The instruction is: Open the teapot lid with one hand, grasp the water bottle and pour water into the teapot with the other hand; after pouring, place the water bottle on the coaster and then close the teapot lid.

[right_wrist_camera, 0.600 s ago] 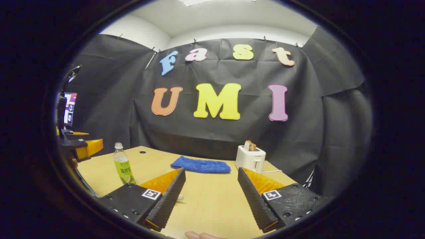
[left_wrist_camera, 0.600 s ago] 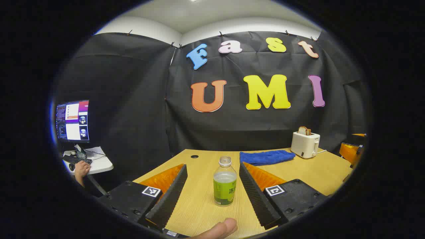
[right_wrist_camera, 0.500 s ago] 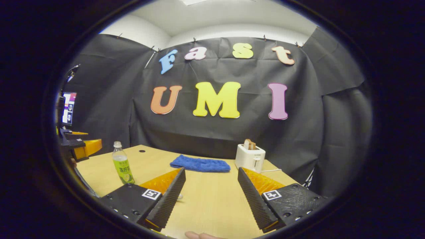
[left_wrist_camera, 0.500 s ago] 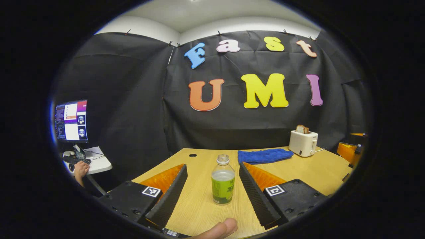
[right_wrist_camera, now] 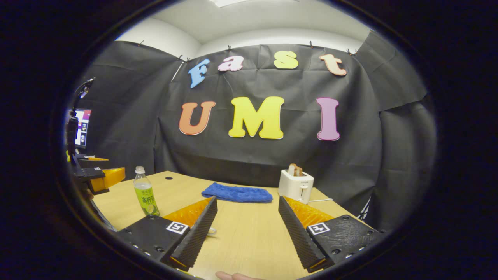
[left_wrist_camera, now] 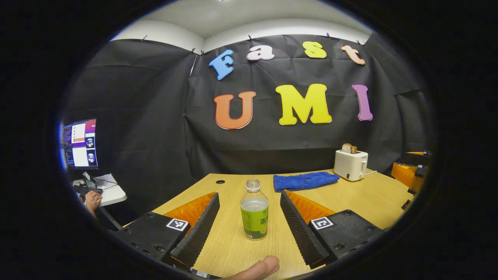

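A clear water bottle (left_wrist_camera: 254, 212) with a green label stands upright on the wooden table (left_wrist_camera: 233, 249). My left gripper (left_wrist_camera: 249, 193) is open, with the bottle between its two fingers and a gap on each side. In the right gripper view the same bottle (right_wrist_camera: 146, 192) stands at the far left, and the left gripper (right_wrist_camera: 97, 177) hovers beside it. My right gripper (right_wrist_camera: 247, 198) is open over bare table with nothing between its fingers. It also appears at the right edge of the left gripper view as the right gripper (left_wrist_camera: 408, 175).
A folded blue cloth (left_wrist_camera: 305, 181) and a white toaster (left_wrist_camera: 350, 164) holding a bread slice sit at the back of the table. A small pale object (right_wrist_camera: 210, 231) peeks from behind a finger. A monitor (left_wrist_camera: 79, 144) and a person's hand (left_wrist_camera: 91, 200) are off-table at left.
The left gripper view has swung slightly, so the bottle and toaster sit a little further left. The bottle stays between the open fingers. The right gripper has barely moved.
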The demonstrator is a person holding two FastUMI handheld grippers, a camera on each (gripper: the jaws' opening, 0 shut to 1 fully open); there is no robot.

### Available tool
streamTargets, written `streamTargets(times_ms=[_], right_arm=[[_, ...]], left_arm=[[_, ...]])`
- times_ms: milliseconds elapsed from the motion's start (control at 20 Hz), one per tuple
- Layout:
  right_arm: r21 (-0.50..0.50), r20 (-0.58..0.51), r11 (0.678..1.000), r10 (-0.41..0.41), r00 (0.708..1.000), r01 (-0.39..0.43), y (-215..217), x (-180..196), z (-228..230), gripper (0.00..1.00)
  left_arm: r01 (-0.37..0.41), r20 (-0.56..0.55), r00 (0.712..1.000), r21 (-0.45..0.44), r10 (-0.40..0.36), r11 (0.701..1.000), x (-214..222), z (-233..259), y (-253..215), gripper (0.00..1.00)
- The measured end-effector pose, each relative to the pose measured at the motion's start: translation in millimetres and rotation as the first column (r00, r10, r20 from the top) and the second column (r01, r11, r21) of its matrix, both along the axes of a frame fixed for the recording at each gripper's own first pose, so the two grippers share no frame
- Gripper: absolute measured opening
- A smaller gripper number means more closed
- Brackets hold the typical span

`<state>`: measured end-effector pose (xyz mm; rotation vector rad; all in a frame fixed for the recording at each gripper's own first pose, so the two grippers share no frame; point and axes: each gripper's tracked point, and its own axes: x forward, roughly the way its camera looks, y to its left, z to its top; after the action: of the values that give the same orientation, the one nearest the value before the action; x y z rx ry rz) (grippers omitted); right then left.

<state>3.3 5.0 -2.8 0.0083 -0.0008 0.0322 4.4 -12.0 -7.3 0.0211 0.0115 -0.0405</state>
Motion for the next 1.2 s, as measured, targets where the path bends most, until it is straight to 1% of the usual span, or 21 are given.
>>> streamTargets(times_ms=[200, 300, 450, 550, 750, 850, 900, 1050, 1200], right_arm=[[0.003, 0.005, 1.0, 0.019, 1.0, -0.019, 8, 4, -1, 0.96], [0.036, 0.0, 0.997, 0.064, 0.998, -0.064, 21, 10, -6, 0.95], [0.087, 0.031, 0.988, 0.129, 0.991, -0.131, 44, 24, -11, 0.95], [0.075, 0.014, 0.986, 0.149, 0.989, -0.15, 60, 40, -22, 0.95], [0.058, -0.057, 0.986, 0.158, 0.986, -0.155, 89, 77, -52, 0.96], [0.048, -0.08, 0.986, 0.161, 0.984, -0.158, 104, 90, -67, 0.95], [0.052, -0.095, 0.987, 0.158, 0.983, -0.154, 110, 95, -76, 0.95], [0.096, -0.149, 0.977, 0.205, 0.967, -0.192, 132, 107, -97, 0.96], [0.1, -0.181, 0.983, 0.17, 0.969, -0.154, 133, 117, -110, 0.94]], left_arm=[[0.002, -0.015, 1.0, 0.006, -0.002, 1.0, 3, -4, 0, 0.98], [0.004, -0.023, 1.0, 0.003, -0.004, 1.0, 4, -6, 0, 0.98], [-0.005, -0.03, 1.0, 0.001, 0.005, 1.0, 6, -7, 5, 0.98], [-0.009, -0.037, 0.999, -0.008, 0.008, 1.0, 6, -7, 8, 0.98], [-0.005, -0.034, 0.999, -0.005, 0.005, 1.0, 4, -4, 14, 0.98], [-0.015, -0.03, 0.999, 0.0, 0.015, 1.0, 5, -3, 20, 0.98], [-0.021, -0.031, 0.999, -0.002, 0.021, 1.0, 5, -2, 23, 0.98], [-0.023, -0.045, 0.999, -0.014, 0.022, 1.0, 7, -7, 27, 0.98], [-0.034, -0.064, 0.997, -0.012, 0.033, 0.999, 12, -11, 32, 0.98]])
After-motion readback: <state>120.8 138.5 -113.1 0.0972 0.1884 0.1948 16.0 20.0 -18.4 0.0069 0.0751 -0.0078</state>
